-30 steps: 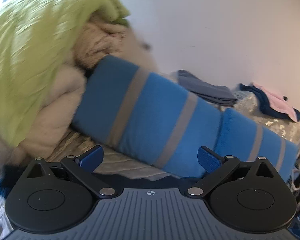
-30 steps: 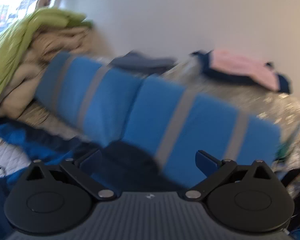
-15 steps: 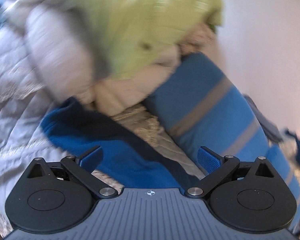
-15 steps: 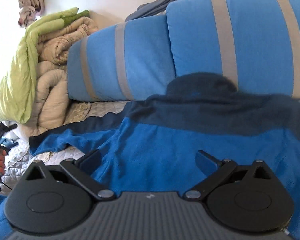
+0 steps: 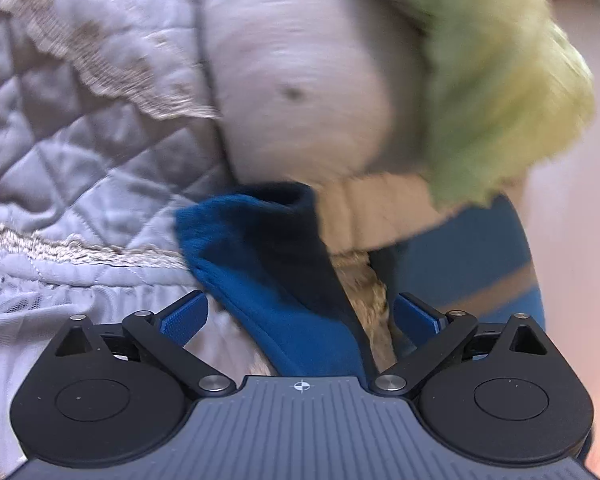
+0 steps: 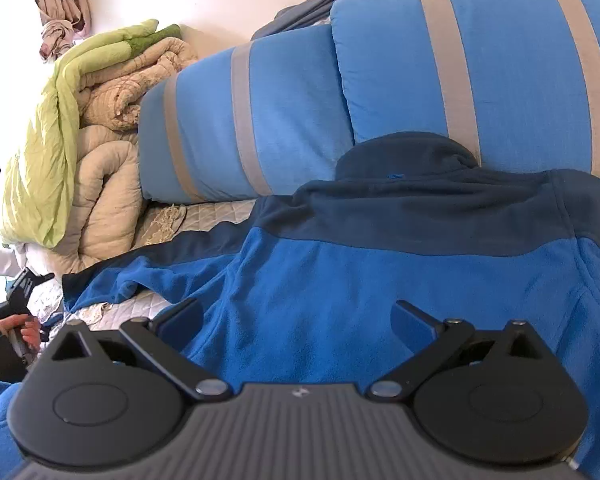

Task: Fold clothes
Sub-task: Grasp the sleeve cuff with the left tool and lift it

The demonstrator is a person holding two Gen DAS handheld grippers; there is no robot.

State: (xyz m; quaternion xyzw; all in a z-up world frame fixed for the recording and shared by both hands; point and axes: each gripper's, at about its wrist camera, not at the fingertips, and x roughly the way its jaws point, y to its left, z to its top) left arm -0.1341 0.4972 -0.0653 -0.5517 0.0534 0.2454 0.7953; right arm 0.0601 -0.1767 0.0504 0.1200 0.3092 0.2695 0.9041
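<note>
A blue fleece jacket (image 6: 380,280) with a dark navy yoke and collar lies spread flat on the bed, collar toward the pillows. Its left sleeve (image 6: 140,272) stretches out to the left. My right gripper (image 6: 296,316) is open and empty just above the jacket's back. In the left wrist view the sleeve's cuff end (image 5: 260,248) lies on the quilt, and my left gripper (image 5: 300,312) is open with the sleeve between its fingers, not clamped. The left gripper also shows at the far left of the right wrist view (image 6: 20,292), held by a hand.
Two blue pillows with grey stripes (image 6: 380,80) lean behind the jacket. A pile of beige and green duvets (image 6: 80,140) sits at the left, seen close in the left wrist view (image 5: 320,100). A grey quilted bedspread (image 5: 60,160) covers the bed. Folded dark clothes (image 6: 312,4) lie behind the pillows.
Both grippers have tilted down from the pillows toward the bed. The left one has swung left and down over the sleeve's cuff. The right one has settled over the jacket's back.
</note>
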